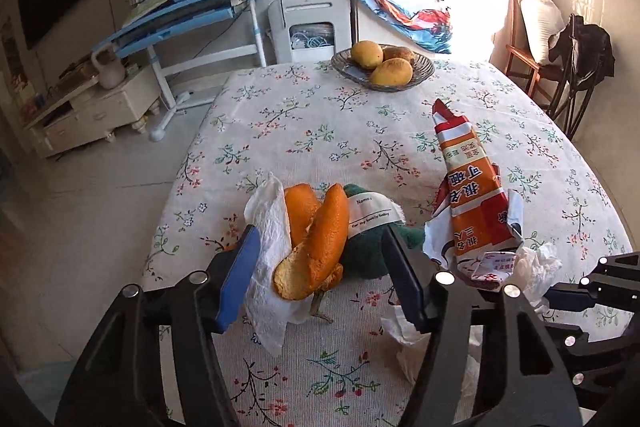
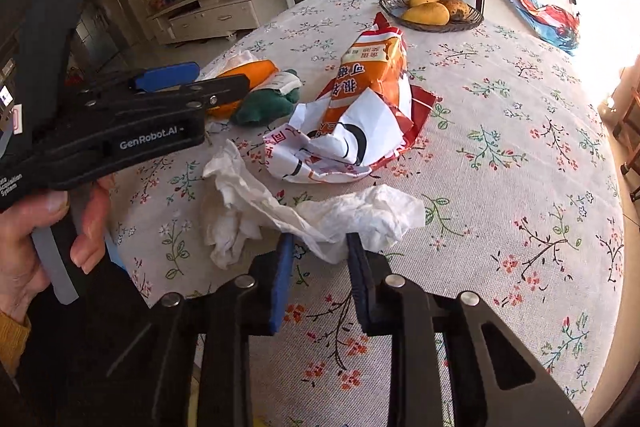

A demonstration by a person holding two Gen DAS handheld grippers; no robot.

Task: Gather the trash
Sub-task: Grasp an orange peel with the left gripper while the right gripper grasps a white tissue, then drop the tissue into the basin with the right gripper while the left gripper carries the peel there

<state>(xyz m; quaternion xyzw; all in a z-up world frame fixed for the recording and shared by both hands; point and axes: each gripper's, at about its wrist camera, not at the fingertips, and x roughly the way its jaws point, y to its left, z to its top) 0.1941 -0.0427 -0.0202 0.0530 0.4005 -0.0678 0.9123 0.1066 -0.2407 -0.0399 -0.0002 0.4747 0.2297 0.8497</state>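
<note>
Nearest to you: the black linkages and blue pads of your right gripper [image 2: 316, 251], low in the right wrist view over the flowered tablecloth [image 2: 500, 155].
Right fingers: drawn close together and pinching a fold of the crumpled white tissue [image 2: 360, 215]; the tissue trails off to the left of the pads and rests on the cloth.
Left gripper [image 1: 320, 259]: half spread, with the curled orange peel [image 1: 316, 239] and the white paper towel [image 1: 272, 251] between the pads. The left pad touches the towel; the right pad looks clear of the peel, so you do not yet have a firm pinch.
Key relation: the peel stands between your left fingers with its long axis running near to far, roughly along the fingers, so closing squeezes it across its narrow side.
Behind the peel: a dark green cloth piece with a white label [image 1: 368, 239], just touching it on the far right side.
Other trash: the crumpled orange and red snack bag [image 2: 360, 115] lies between your two grippers, nearer the right one.
Hand pose: both grippers tilt steeply down at the table; your left hand [image 2: 28, 239] wraps the left handle at the near left.
Not trash: the wicker bowl of yellow mangoes [image 1: 382, 69] at the far edge, well apart.
</note>
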